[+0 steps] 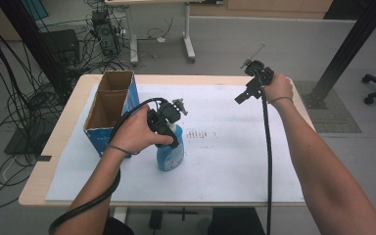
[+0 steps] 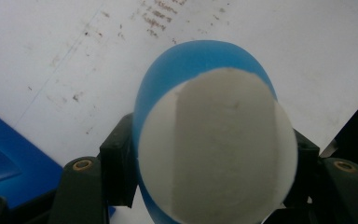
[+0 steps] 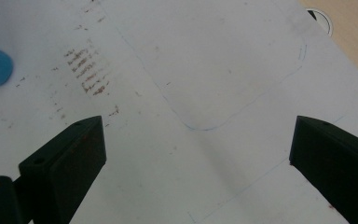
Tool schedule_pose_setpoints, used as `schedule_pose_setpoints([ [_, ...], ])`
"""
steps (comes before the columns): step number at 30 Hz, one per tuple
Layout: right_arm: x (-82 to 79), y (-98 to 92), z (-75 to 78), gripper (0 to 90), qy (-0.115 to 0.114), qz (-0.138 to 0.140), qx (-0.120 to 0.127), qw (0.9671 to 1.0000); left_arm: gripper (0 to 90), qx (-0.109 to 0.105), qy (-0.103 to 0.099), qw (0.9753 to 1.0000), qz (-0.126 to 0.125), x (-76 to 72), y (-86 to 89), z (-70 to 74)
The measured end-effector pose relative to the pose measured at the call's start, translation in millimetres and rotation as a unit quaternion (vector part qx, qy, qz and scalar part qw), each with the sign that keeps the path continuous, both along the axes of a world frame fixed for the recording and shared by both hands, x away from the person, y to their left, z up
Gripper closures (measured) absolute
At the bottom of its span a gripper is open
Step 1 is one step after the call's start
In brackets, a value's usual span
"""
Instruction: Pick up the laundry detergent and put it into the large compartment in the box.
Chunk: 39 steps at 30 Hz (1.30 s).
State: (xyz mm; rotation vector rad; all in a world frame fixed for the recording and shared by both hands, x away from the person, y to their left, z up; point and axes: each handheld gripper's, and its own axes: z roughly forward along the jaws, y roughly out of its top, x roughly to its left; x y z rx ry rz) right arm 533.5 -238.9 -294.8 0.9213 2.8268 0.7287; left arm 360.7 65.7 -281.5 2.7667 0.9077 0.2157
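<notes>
High view shows us our left gripper [image 1: 169, 128] squeezing the blue bottle [image 1: 171, 154] near its top, and the bottle stands on the white sheet [image 1: 235, 161] just beside the open cardboard box [image 1: 111, 105]. Left gripper view shows the jaws pressed on both sides of the bottle [image 2: 214, 140], so the grab looks done. We think the bottle is meant for the box, and that part is not done yet, since the bottle is outside it. Our right gripper [image 1: 254, 88] hangs well apart from the box, jaws wide open, holding nothing
</notes>
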Motion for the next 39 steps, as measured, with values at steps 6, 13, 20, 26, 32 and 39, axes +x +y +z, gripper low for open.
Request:
schedule_pose_setpoints([
  [6, 0.4, -0.8, -0.6, 3.5, 0.002, -0.003, 0.001, 1.0, 37.4, -0.004, -0.002, 1.0, 0.001, -0.6, 1.0, -0.4],
  [13, 0.8, -0.7, -0.1, 3.5, 0.0, -0.001, -0.002, 1.0, 37.4, -0.005, -0.004, 1.0, 0.002, -1.2, 1.2, -0.5],
  [20, 1.0, -0.5, 0.5, 3.5, -0.003, 0.0, -0.005, 1.0, 37.4, -0.005, -0.003, 1.0, 0.003, -1.2, 0.9, -0.5],
  [26, 0.9, -1.0, 0.5, 3.6, -0.001, -0.002, -0.004, 1.0, 37.4, -0.006, -0.005, 1.0, 0.002, -1.7, 1.6, -0.5],
  [32, 0.8, 1.3, 0.5, 3.5, -0.001, 0.001, -0.006, 1.0, 37.4, -0.005, -0.004, 1.0, 0.004, -1.9, 1.4, -0.4],
  [39, 0.7, 0.9, 1.2, 3.5, -0.002, -0.002, -0.008, 1.0, 37.4, -0.006, -0.005, 1.0, 0.003, -1.7, 1.6, -0.5],
])
